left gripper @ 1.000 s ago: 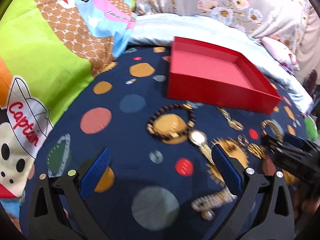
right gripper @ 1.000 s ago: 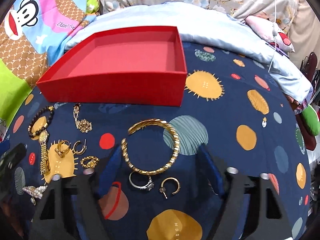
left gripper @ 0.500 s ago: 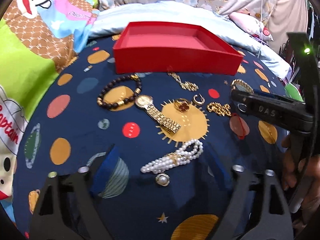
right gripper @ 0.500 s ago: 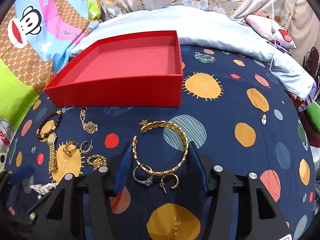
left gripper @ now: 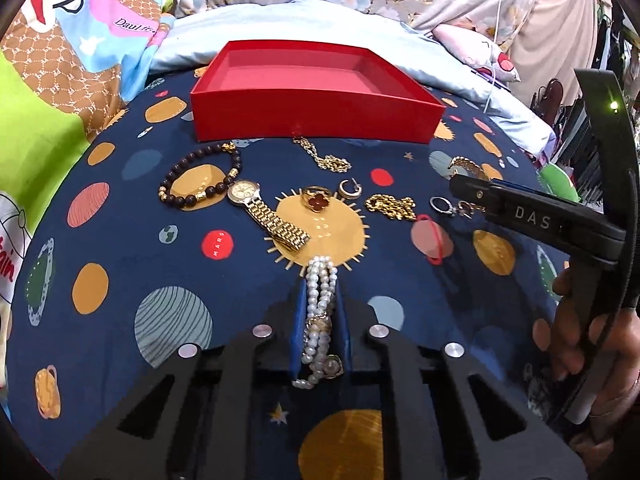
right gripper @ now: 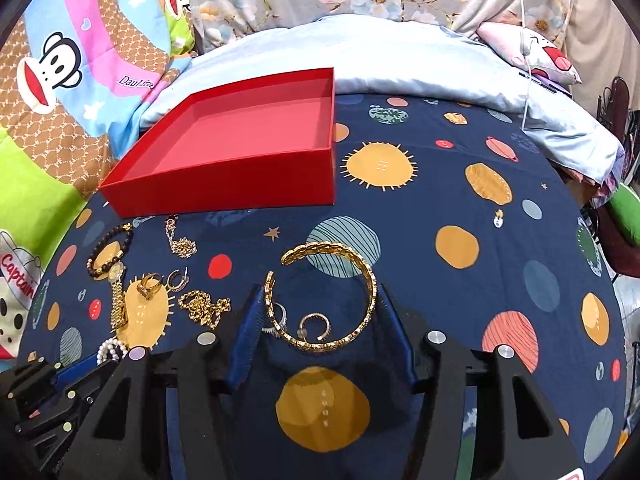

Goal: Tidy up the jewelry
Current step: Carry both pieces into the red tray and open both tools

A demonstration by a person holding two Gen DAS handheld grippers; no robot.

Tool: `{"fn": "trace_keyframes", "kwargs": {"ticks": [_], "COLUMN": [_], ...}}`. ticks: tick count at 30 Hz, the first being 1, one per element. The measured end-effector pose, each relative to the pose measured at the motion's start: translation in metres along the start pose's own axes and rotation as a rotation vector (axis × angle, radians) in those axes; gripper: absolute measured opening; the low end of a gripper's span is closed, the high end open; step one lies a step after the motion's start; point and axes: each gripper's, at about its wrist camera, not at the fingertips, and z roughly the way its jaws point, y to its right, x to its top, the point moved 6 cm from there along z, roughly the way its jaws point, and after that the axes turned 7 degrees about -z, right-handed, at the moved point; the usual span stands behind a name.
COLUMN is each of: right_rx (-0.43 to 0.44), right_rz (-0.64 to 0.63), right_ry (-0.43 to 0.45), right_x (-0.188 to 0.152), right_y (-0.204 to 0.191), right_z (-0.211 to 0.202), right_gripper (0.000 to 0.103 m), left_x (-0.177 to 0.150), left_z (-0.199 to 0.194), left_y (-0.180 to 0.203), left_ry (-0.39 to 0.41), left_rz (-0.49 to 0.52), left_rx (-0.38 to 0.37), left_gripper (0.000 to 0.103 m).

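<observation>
My left gripper [left gripper: 320,300] is shut on a pearl bracelet [left gripper: 319,312] lying on the navy planet-print bedspread. Ahead of it lie a gold watch [left gripper: 264,212], a dark bead bracelet [left gripper: 200,178], a red-stone ring [left gripper: 317,199], a hoop earring [left gripper: 350,189] and gold chains [left gripper: 390,207]. The empty red box [left gripper: 316,92] stands behind them. My right gripper [right gripper: 320,316] is open, its blue pads on either side of a wide gold bangle [right gripper: 332,300]. A silver ring [right gripper: 279,317] and a gold hoop [right gripper: 315,326] lie inside the bangle.
The red box [right gripper: 240,152] sits at the far left in the right wrist view. A pale blue quilt [right gripper: 380,64] and floral pillows lie behind it. A cartoon-print blanket [left gripper: 48,92] borders the left. The right gripper's body [left gripper: 560,224] reaches in from the right.
My left gripper moved over the pearl bracelet and closed on it. My right gripper moved forward, so that its open pads now flank the gold bangle.
</observation>
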Motion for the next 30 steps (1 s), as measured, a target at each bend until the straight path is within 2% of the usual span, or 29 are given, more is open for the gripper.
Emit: {"fn": "trace_keyframes", "kwargs": {"ticks": [4, 8, 12, 16, 21, 25, 30], "right_rx": [0.007, 0.016, 0.026, 0.049, 0.11, 0.096, 0.086], "right_rz": [0.001, -0.018, -0.058, -0.088, -0.061, -0.057, -0.062], "right_ry": [0.015, 0.063, 0.113, 0.15, 0.141, 0.12, 0.066], "right_x": [0.001, 0.018, 0.048, 0.086, 0.133, 0.174, 0.201], "right_y": [0.001, -0.001, -0.006, -0.01, -0.006, 0.0, 0.003], "right_z": [-0.01, -0.026, -0.036, -0.032, -0.004, 0.033, 0.078], "right_gripper": [0.055, 0.055, 0.055, 0.055, 0.055, 0.055, 0.055], "left_x": [0.005, 0.028, 0.073, 0.121, 0.191, 0.234, 0.265], "left_z": [-0.015, -0.035, -0.049, -0.05, -0.027, 0.007, 0.055], "left_y": [0.003, 0.003, -0.002, -0.007, -0.014, -0.019, -0.027], "left_ry": [0.014, 0.056, 0.115, 0.175, 0.214, 0.203, 0.161], "left_rz": [-0.006, -0.001, 0.0, 0.018, 0.036, 0.024, 0.006], "left_rx": [-0.015, -0.023, -0.034, -0.013, 0.024, 0.016, 0.048], "left_gripper": [0.013, 0.01, 0.01, 0.01, 0.01, 0.01, 0.01]}}
